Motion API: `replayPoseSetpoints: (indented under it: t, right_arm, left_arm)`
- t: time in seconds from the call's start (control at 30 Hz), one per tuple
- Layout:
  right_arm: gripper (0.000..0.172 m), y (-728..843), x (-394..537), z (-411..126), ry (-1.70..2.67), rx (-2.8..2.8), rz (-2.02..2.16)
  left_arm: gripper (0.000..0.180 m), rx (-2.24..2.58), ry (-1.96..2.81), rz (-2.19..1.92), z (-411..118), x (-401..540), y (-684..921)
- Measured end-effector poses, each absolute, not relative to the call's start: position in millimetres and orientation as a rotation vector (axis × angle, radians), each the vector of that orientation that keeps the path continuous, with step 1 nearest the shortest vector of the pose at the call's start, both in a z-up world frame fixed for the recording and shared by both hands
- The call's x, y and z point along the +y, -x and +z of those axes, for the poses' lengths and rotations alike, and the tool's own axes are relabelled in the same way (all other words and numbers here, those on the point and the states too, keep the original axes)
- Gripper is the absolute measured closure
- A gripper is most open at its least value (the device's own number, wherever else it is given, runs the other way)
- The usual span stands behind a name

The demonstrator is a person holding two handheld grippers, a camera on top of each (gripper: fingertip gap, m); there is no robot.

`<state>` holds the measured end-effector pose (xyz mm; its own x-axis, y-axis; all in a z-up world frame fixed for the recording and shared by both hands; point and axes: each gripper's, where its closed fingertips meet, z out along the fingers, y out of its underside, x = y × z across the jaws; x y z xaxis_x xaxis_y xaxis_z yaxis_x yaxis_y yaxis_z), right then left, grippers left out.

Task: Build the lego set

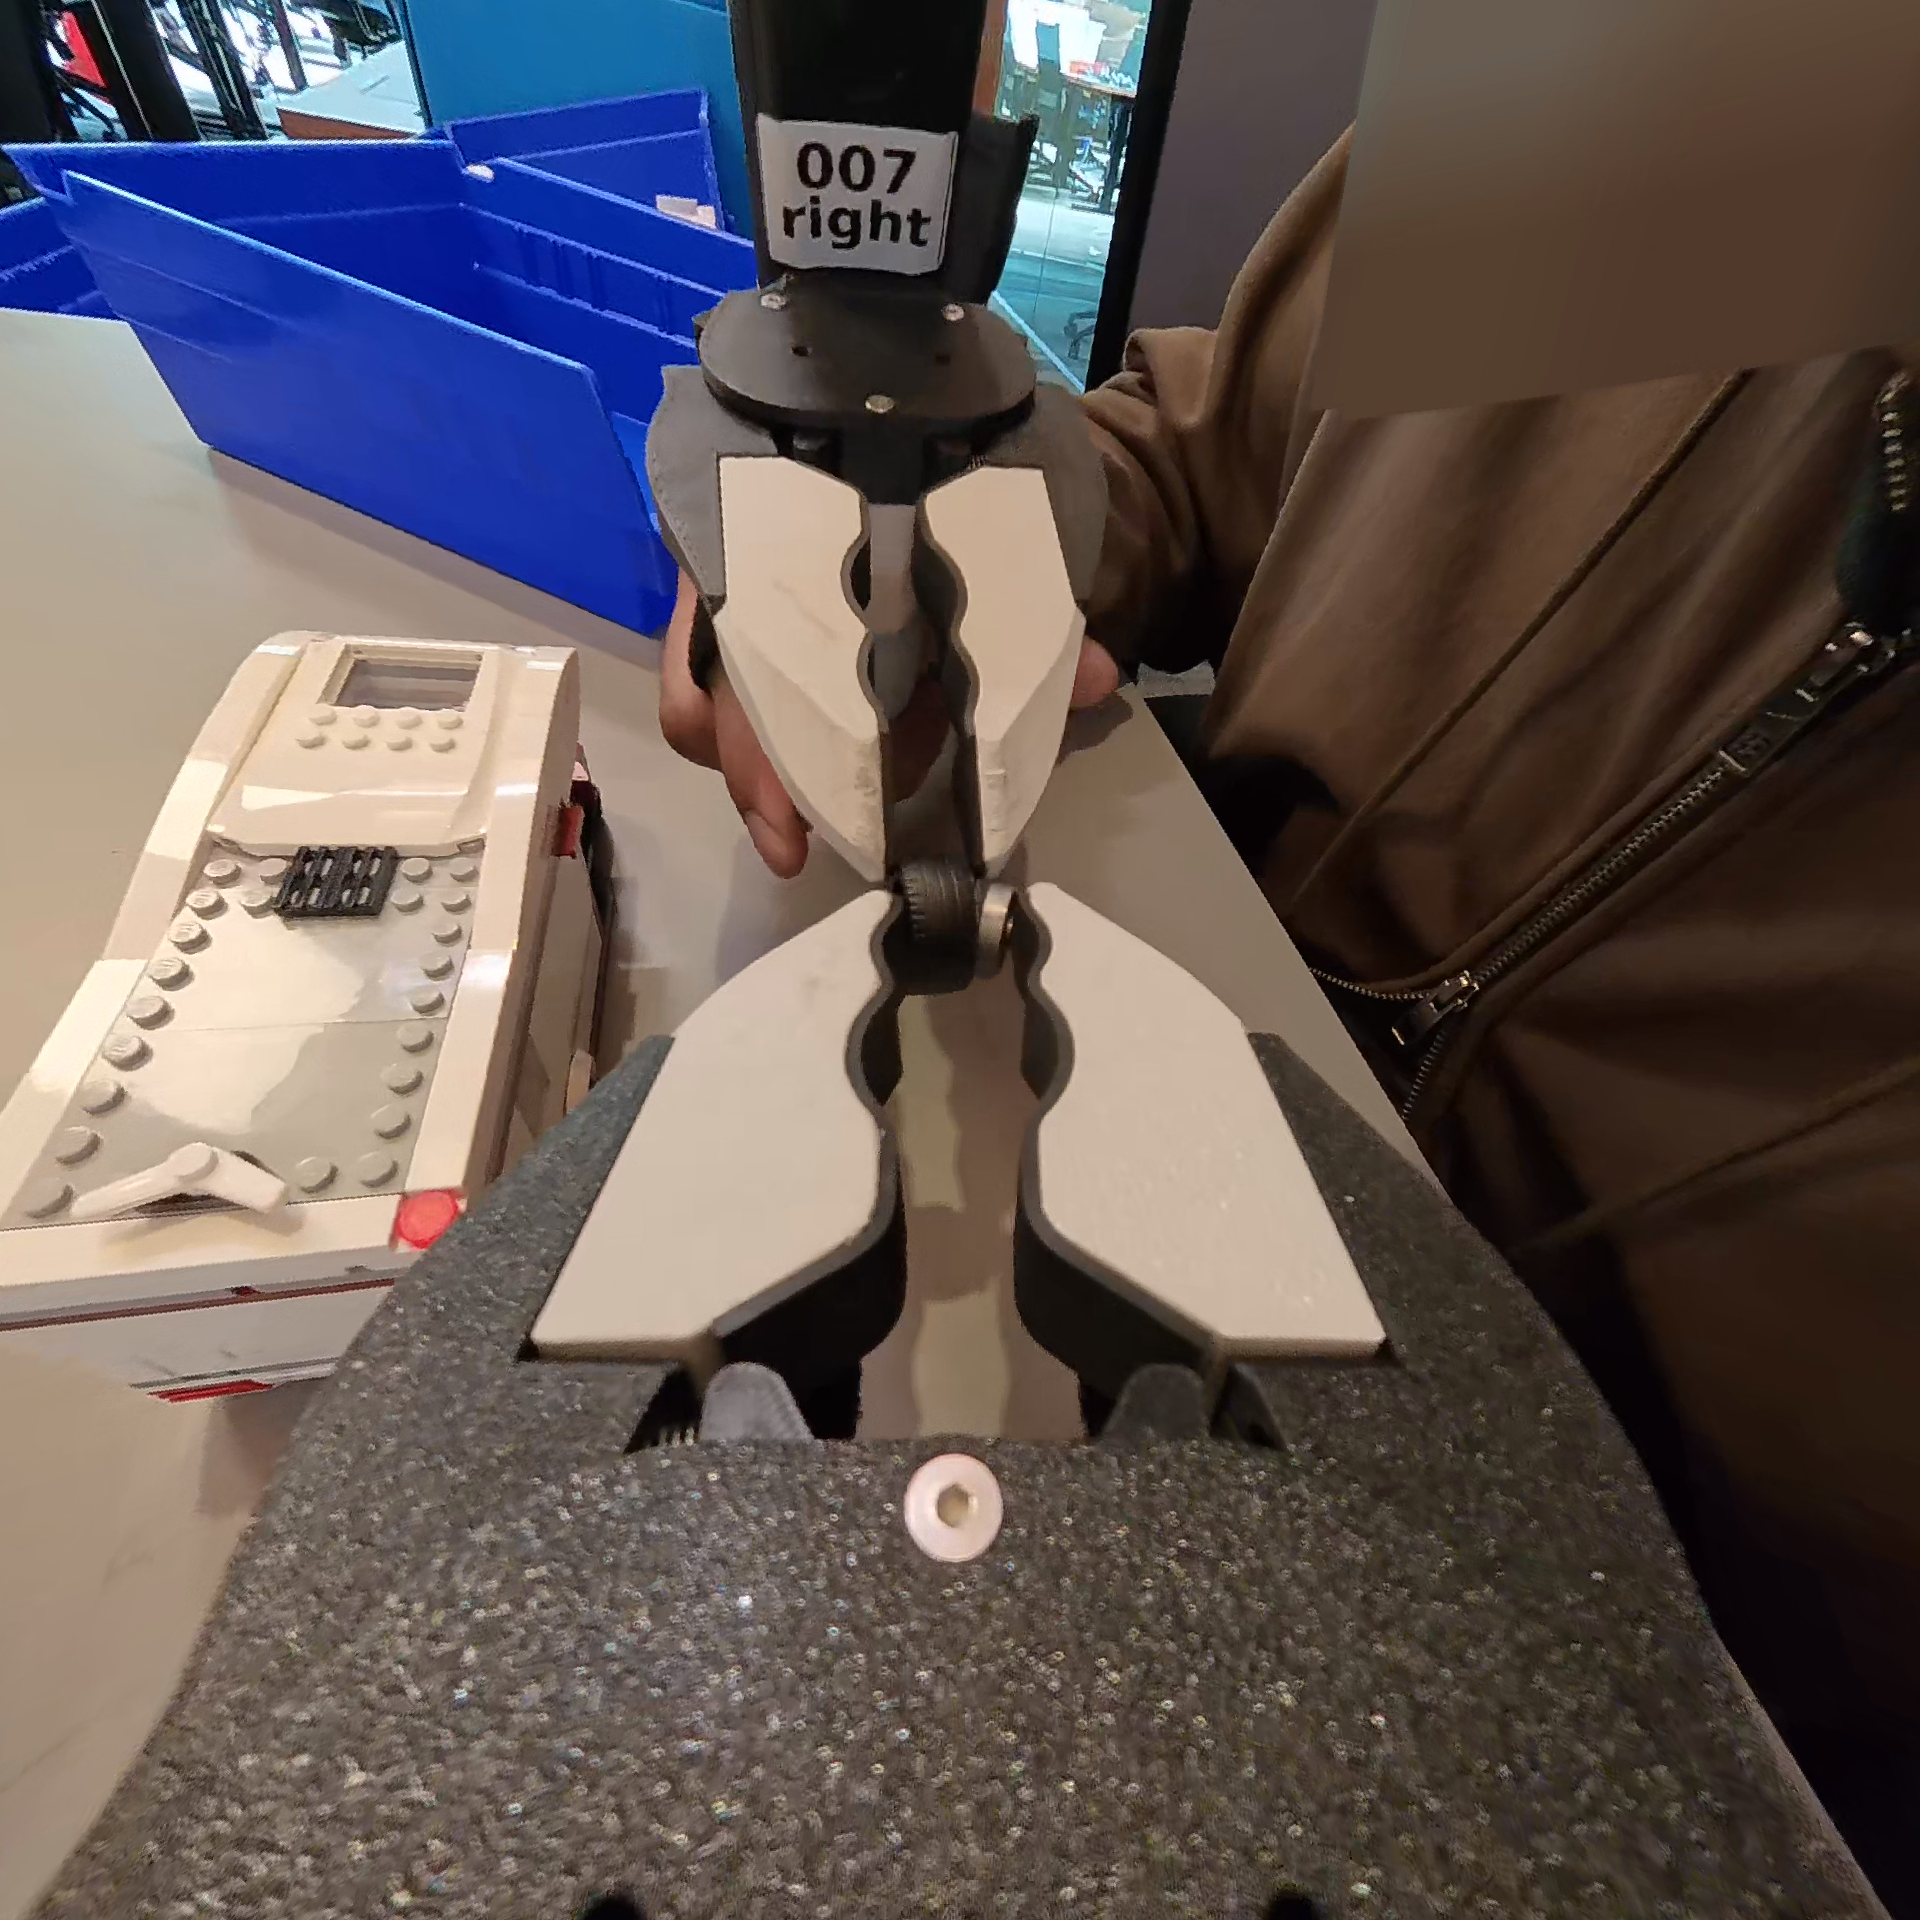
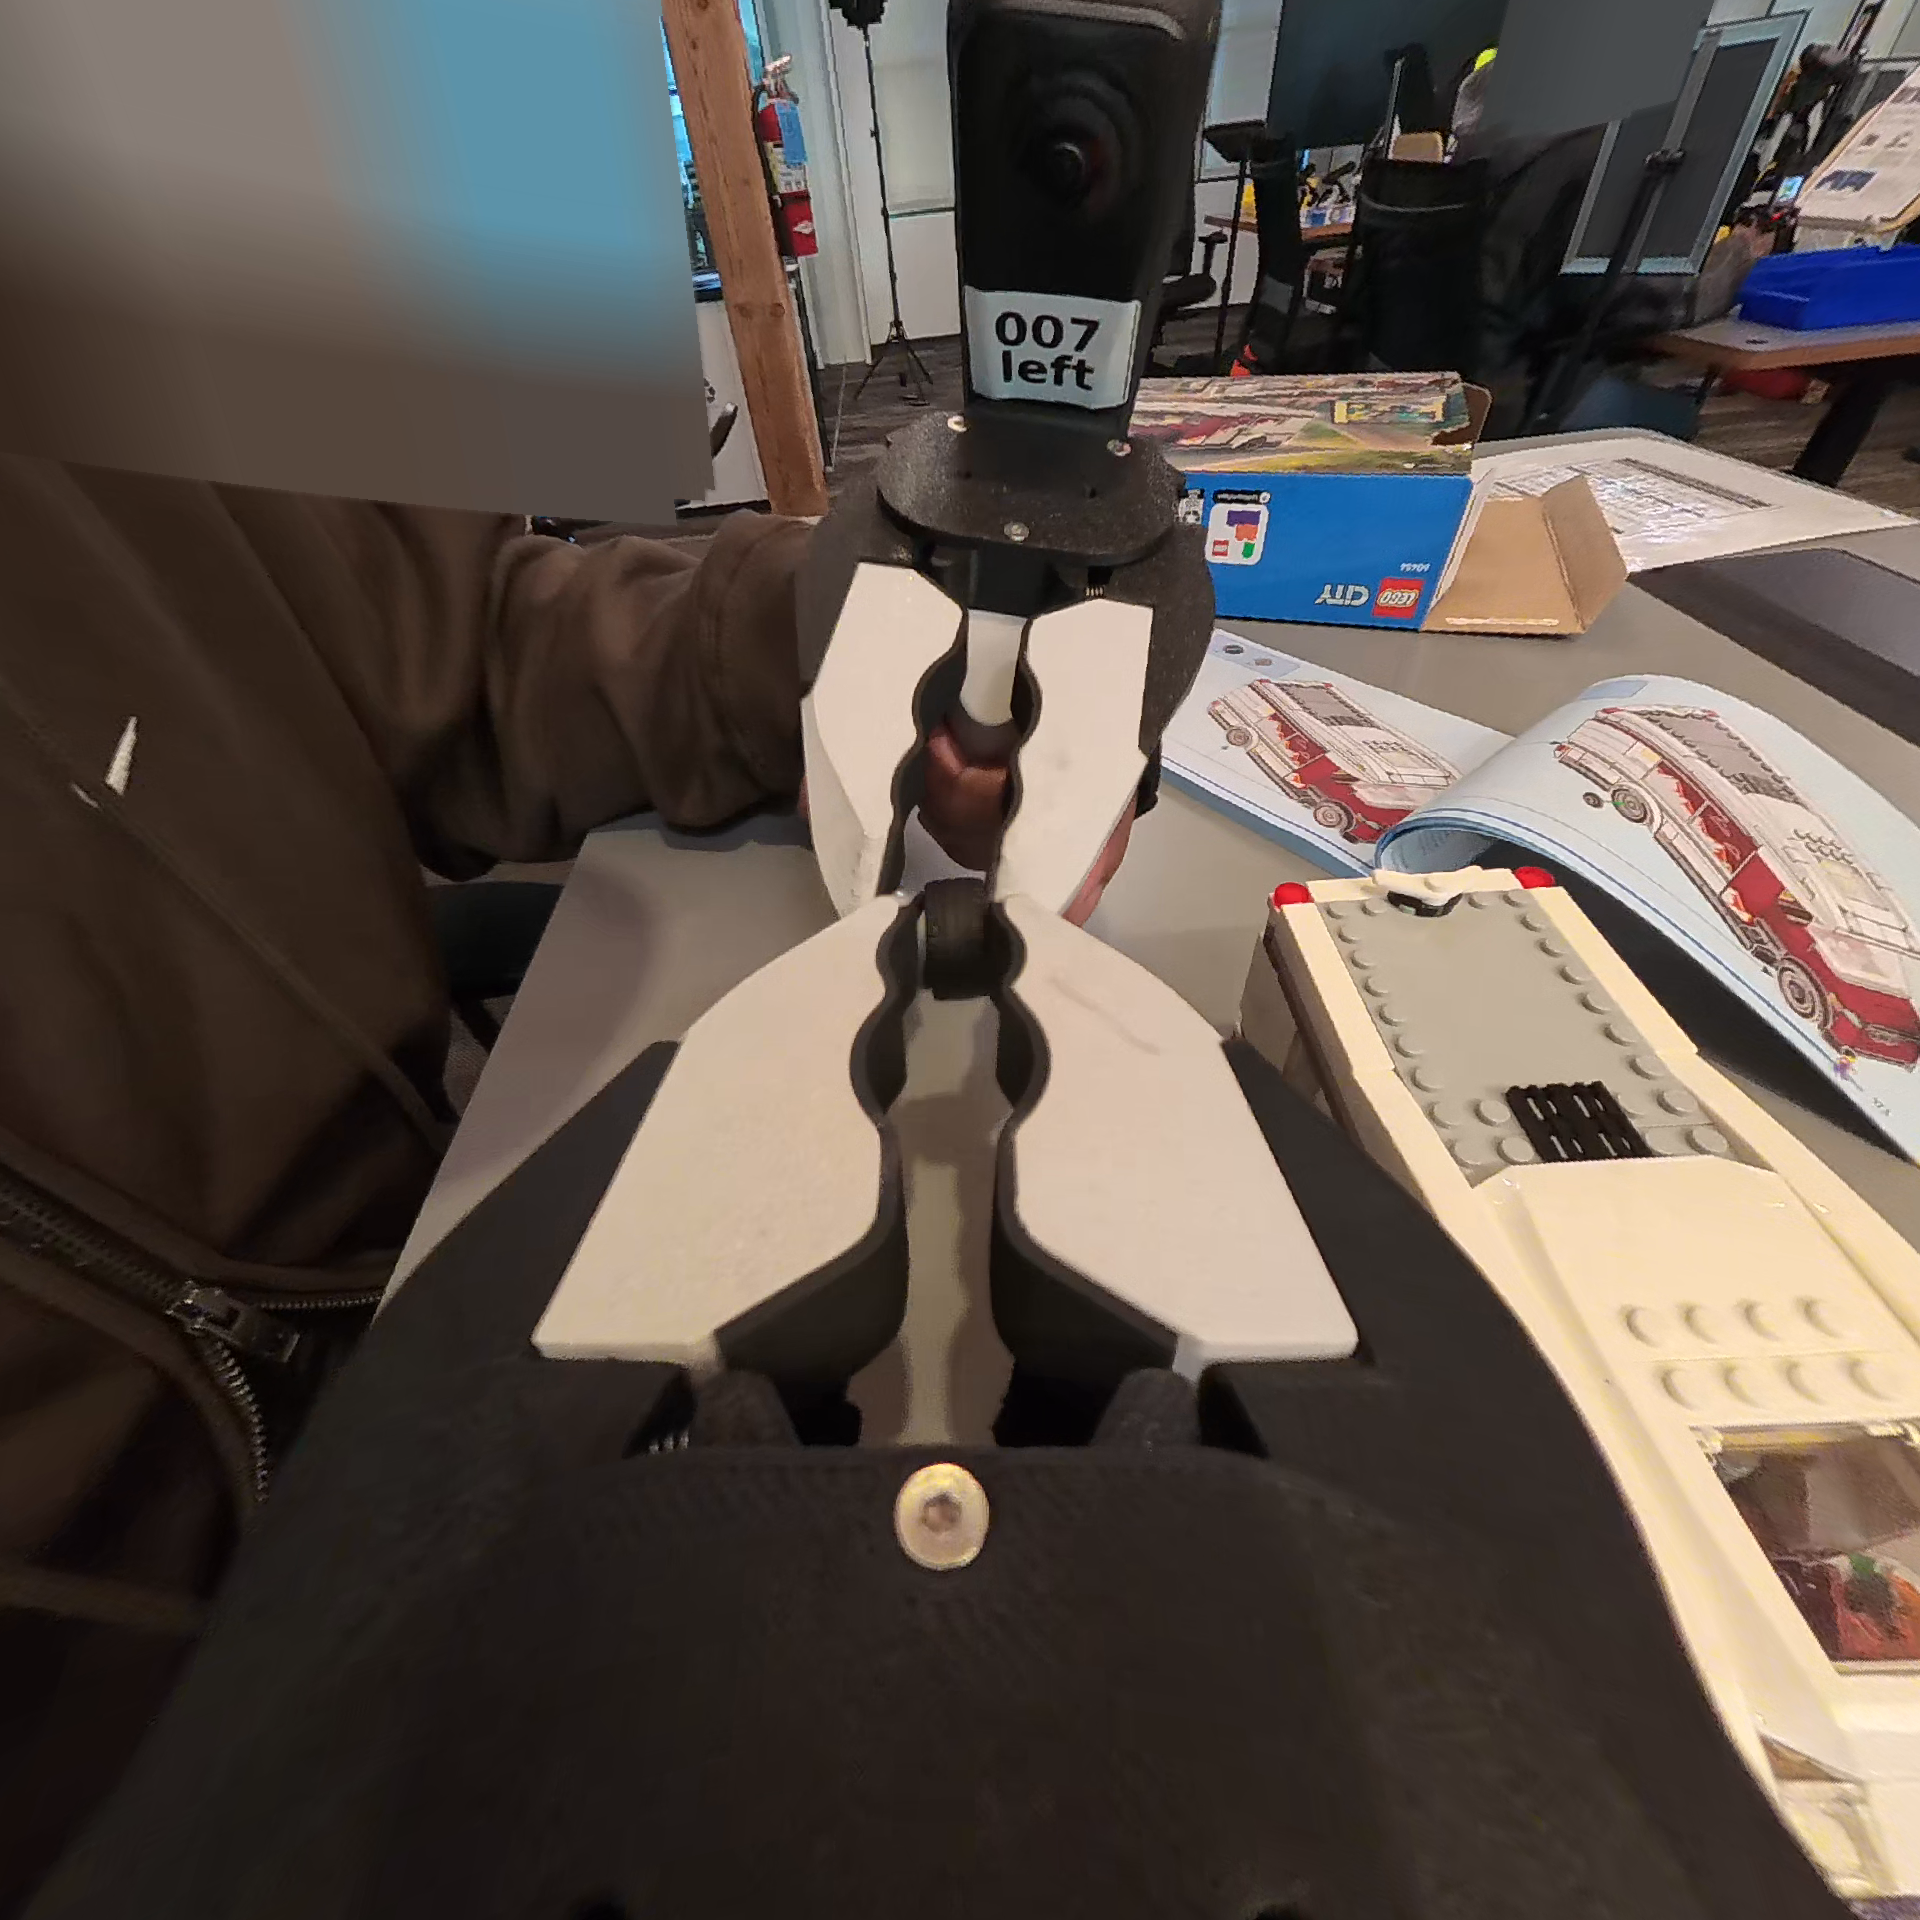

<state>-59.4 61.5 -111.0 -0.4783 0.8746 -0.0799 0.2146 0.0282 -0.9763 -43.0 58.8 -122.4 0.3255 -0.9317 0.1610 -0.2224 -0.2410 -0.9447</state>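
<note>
Bricks already form one white and grey camper body (image 1: pixel 281 935), lying left of your left gripper (image 1: pixel 951 925) and right of your right gripper (image 2: pixel 961 940); it looks largely built. One open instruction booklet (image 2: pixel 1621 790) and one blue box (image 2: pixel 1340 540) sit beyond. Both narrowed jaws meet tip to tip above the table edge, each pinching the single small black wheel (image 1: pixel 940 920), its grey hub (image 1: pixel 1000 914) showing.

tyre (image 1: pixel 938 914): black, ribbed tread, grey hub | tongs (image 1: pixel 954 902): pale grey fingers, dark liners | toy vehicle (image 1: pixel 312 997), left: cream, grey studded roof, black grille, red lamp | bins (image 1: pixel 395 343), upper left: blue | tabletop (image 1: pixel 135 540): light grey | booklet (image 2: pixel 1714 821), right: pale blue pages, red-white van pictures | jacket (image 1: pixel 1558 779): brown
</note>
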Motion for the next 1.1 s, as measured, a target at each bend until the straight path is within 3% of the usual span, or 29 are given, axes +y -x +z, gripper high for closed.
replayPoseSetpoints:
  t: [0.2,0.53,1.1]
  right_arm:
    - [0.149,58,64,-113,1.162,-1.745,1.580]
    - [0.156,57,57,-108,1.171,-1.704,1.728]
    - [0.162,60,65,-97,1.099,-1.605,1.558]
  left_arm:
    - [0.161,1.047,1.647,-1.006,-115,56,43]
    - [0.162,1.027,1.598,-1.067,-109,54,42]
    - [0.163,0.953,1.546,-1.085,-97,60,46]
